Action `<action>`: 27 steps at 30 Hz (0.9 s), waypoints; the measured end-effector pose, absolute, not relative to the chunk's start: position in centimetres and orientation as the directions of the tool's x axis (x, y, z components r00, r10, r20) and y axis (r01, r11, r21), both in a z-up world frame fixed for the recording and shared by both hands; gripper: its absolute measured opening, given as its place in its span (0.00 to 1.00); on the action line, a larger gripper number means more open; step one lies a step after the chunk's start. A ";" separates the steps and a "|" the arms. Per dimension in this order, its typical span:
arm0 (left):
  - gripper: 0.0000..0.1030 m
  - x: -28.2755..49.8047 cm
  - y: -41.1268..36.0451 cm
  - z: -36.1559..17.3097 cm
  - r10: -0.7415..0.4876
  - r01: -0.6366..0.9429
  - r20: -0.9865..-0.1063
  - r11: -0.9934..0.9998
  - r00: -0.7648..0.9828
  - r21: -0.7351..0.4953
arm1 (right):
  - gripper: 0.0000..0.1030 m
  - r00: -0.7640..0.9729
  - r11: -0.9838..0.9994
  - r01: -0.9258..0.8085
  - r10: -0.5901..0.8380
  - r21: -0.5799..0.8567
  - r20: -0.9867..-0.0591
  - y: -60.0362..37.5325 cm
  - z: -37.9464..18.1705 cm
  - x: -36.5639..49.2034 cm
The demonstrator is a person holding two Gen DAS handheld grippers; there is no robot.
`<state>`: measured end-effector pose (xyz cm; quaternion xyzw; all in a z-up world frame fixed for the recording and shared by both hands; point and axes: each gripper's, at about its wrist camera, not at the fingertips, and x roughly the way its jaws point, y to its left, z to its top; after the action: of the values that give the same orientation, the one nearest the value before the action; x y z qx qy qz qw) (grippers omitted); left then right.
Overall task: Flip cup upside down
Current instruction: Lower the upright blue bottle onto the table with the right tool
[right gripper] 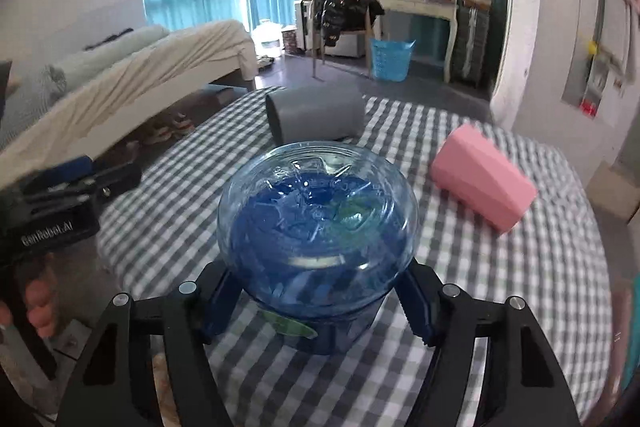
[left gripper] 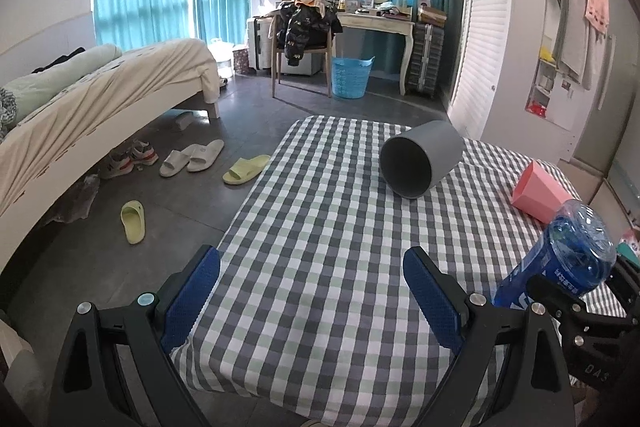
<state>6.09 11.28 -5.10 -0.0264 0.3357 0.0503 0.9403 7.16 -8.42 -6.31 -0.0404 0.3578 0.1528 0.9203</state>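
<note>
While the right gripper (right gripper: 318, 297) clamps its blue pads against both sides of a clear blue bottle (right gripper: 318, 227), base pointing away from the camera, the left gripper (left gripper: 312, 291) hangs wide open and empty over the near edge of the checked tablecloth (left gripper: 320, 247). Further out, the pink cup (right gripper: 482, 179) lies on its side to the right, well apart from both grippers. Beyond it the grey cup (left gripper: 420, 159) lies on its side too, mouth facing the left wrist camera.
</note>
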 end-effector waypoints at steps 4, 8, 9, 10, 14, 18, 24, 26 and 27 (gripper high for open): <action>0.93 6.9 10.9 -5.3 0.082 -0.109 -0.638 0.994 0.766 -0.003 | 0.66 0.719 0.953 -0.300 0.259 0.047 -0.645 -8.9 -6.1 7.4; 0.93 8.0 11.0 -5.7 0.077 -0.106 -0.649 0.994 0.757 -0.006 | 0.66 0.769 0.961 -0.273 0.244 0.041 -0.591 -9.3 -5.5 8.8; 0.93 8.3 11.0 -5.9 0.076 -0.106 -0.653 0.994 0.753 -0.007 | 0.66 0.783 0.963 -0.267 0.242 0.042 -0.573 -9.4 -5.3 9.2; 0.93 8.4 11.1 -6.1 0.075 -0.106 -0.656 0.994 0.751 -0.007 | 0.66 0.802 0.967 -0.253 0.233 0.040 -0.550 -9.5 -5.2 9.8; 0.93 9.2 11.5 -6.7 0.083 -0.114 -0.670 0.993 0.737 -0.003 | 0.66 0.830 0.975 -0.218 0.211 0.048 -0.517 -9.3 -5.3 12.6; 0.93 9.9 12.0 -7.0 0.087 -0.126 -0.678 0.992 0.730 -0.009 | 0.67 0.804 0.977 -0.213 0.188 0.022 -0.564 -8.3 -6.1 14.1; 0.93 10.5 11.3 -7.5 0.074 -0.108 -0.693 0.994 0.717 -0.006 | 0.67 0.788 0.979 -0.206 0.173 0.012 -0.591 -8.5 -7.2 13.4; 0.93 10.4 10.9 -7.5 0.066 -0.097 -0.692 0.995 0.718 -0.005 | 0.66 0.779 0.978 -0.208 0.179 0.021 -0.601 -8.8 -7.7 13.3; 0.93 10.4 10.7 -7.5 0.064 -0.092 -0.691 0.996 0.720 -0.003 | 0.65 0.773 0.978 -0.206 0.179 0.025 -0.609 -9.2 -8.2 13.2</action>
<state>10.37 10.73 -7.51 -0.0187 0.3720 0.0422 0.9271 13.24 -9.15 -8.17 -0.0215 0.3210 0.1023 0.9413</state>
